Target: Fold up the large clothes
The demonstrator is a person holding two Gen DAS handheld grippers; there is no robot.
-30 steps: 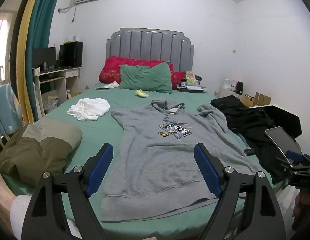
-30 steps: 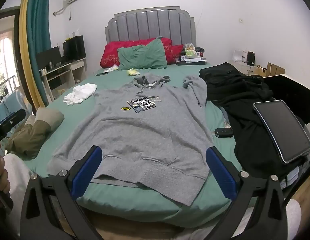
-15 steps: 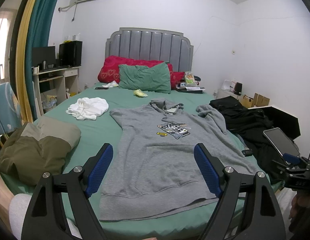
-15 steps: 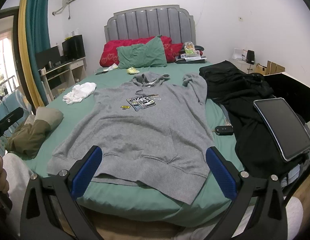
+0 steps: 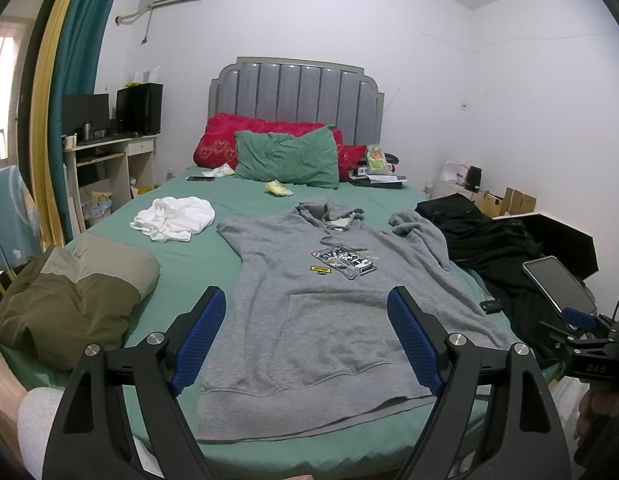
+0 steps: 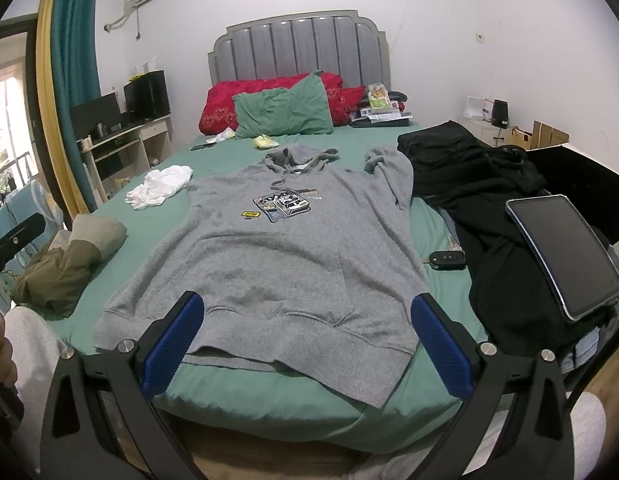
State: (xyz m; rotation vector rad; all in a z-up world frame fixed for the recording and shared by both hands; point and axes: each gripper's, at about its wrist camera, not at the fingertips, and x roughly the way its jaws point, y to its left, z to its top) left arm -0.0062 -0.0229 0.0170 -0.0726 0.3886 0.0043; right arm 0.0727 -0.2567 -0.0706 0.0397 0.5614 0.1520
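A grey hoodie [image 5: 329,300] [image 6: 285,248] with a printed chest patch lies face up and spread flat on the green bed, hood toward the headboard, hem at the near edge. Its right sleeve is folded up along the body; the left sleeve is not visible. My left gripper [image 5: 307,338] hovers open above the hem area, touching nothing. My right gripper [image 6: 307,344] also stands open, just above the hem, with nothing between its blue pads. The right gripper's body shows at the right edge of the left wrist view.
On the bed [image 6: 121,224]: an olive folded garment [image 5: 73,292] at left, a white cloth [image 5: 173,218], a black clothes pile [image 6: 481,184] with a tablet [image 6: 565,248] at right, a car key [image 6: 447,259], pillows [image 5: 285,156] by the headboard. A desk [image 5: 109,160] stands at left.
Both grippers have drifted slightly back and up from the bed, so the hoodie sits a little farther in view. Both stay open; the hoodie has not moved.
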